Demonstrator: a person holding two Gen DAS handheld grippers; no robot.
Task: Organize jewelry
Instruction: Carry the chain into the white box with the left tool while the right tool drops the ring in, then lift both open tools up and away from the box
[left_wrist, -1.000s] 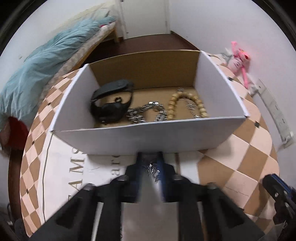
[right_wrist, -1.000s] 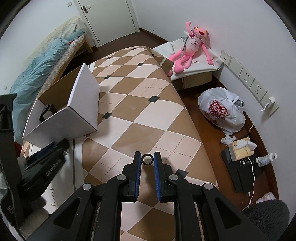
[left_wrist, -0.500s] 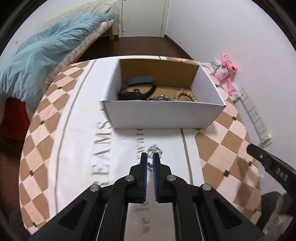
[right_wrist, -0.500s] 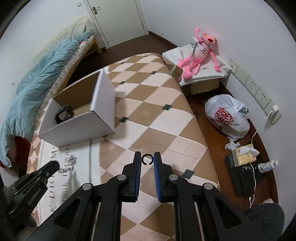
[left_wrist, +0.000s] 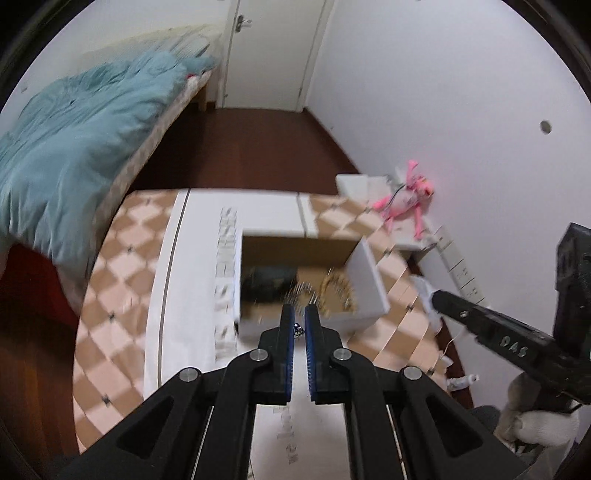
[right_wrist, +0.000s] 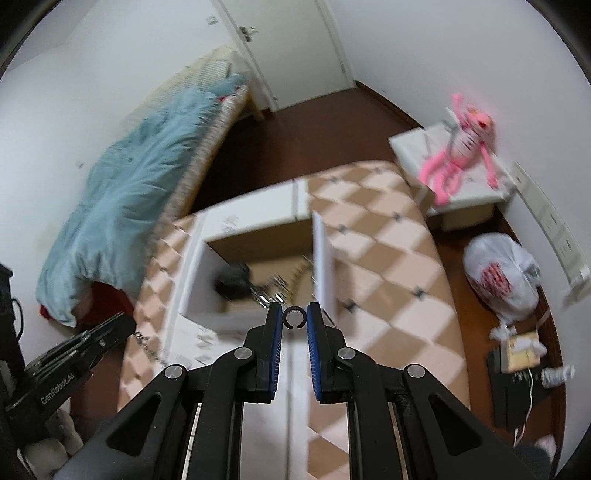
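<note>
An open white cardboard box (left_wrist: 365, 273) stands on the checkered table; it also shows in the right wrist view (right_wrist: 319, 254). Inside lie a black watch (left_wrist: 267, 282), a silver chain (left_wrist: 301, 291) and a gold bead bracelet (left_wrist: 334, 286). My left gripper (left_wrist: 299, 315) is shut on a small silver jewelry piece (left_wrist: 296, 329), held high above the table before the box. My right gripper (right_wrist: 294, 314) is shut on a small black open ring (right_wrist: 294, 317), also raised above the box's near side. Both views are motion-blurred.
A white lettered cloth (left_wrist: 199, 266) runs along the table under the box. A bed with a teal duvet (left_wrist: 74, 140) lies left. A pink plush toy (left_wrist: 404, 199) sits on a white stand at right. A plastic bag (right_wrist: 502, 277) is on the floor.
Both grippers have risen well above the table and pulled back from the box. The left one lifted the silver piece off the cloth. The right swung to face the box, still holding the ring.
</note>
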